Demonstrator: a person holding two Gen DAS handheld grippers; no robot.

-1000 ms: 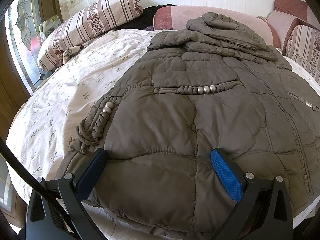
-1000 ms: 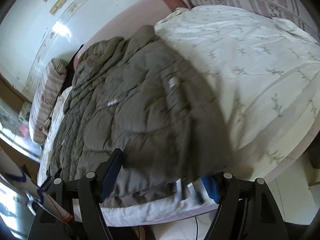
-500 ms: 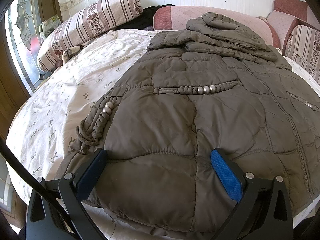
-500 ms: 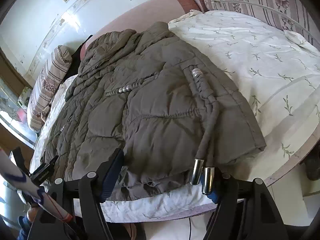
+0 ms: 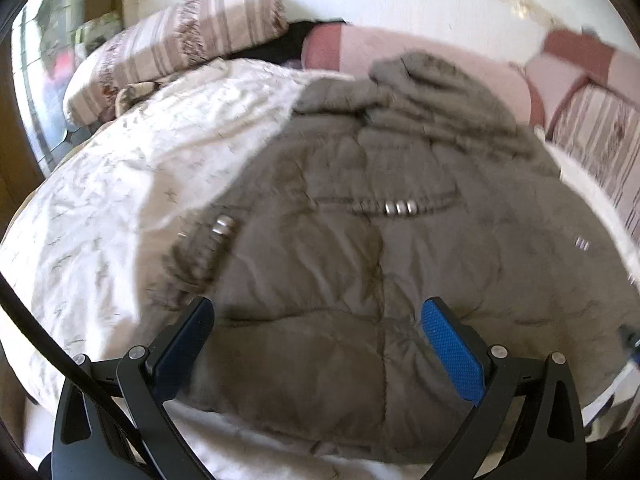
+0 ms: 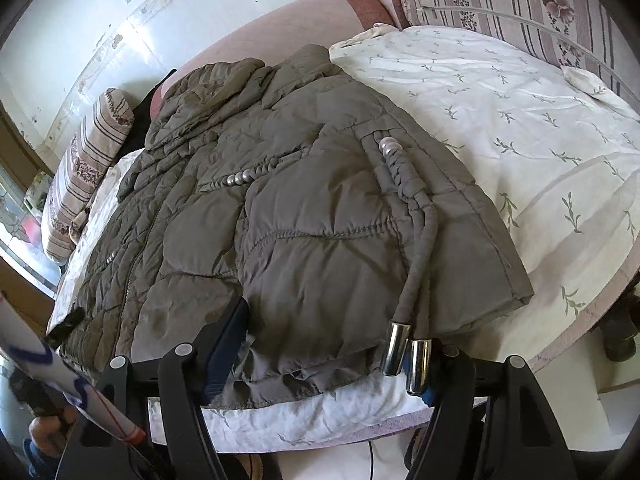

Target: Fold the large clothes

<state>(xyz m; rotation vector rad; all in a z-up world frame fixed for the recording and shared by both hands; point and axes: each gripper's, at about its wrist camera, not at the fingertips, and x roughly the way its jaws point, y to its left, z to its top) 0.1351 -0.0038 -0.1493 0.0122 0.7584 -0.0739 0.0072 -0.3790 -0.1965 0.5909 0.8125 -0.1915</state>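
Observation:
An olive-grey quilted puffer jacket [image 5: 360, 248] lies spread on a round bed, hood toward the headboard; it also shows in the right wrist view [image 6: 280, 200]. My left gripper [image 5: 316, 320] is open, its fingers over the jacket's near hem on the left side. My right gripper [image 6: 332, 344] is open at the hem on the right side. Two braided cords with metal tips [image 6: 404, 348] hang off the hem beside the right finger.
The bed has a white leaf-print sheet [image 6: 520, 120] and a pink padded headboard [image 5: 400, 48]. Striped pillows lie at the left [image 5: 180, 52] and at the right [image 6: 500, 4]. The bed edge runs just under both grippers. A window is at the far left.
The left wrist view is now blurred and shifted, so the left gripper is moving. The right gripper came closer to the hem and its view steadied.

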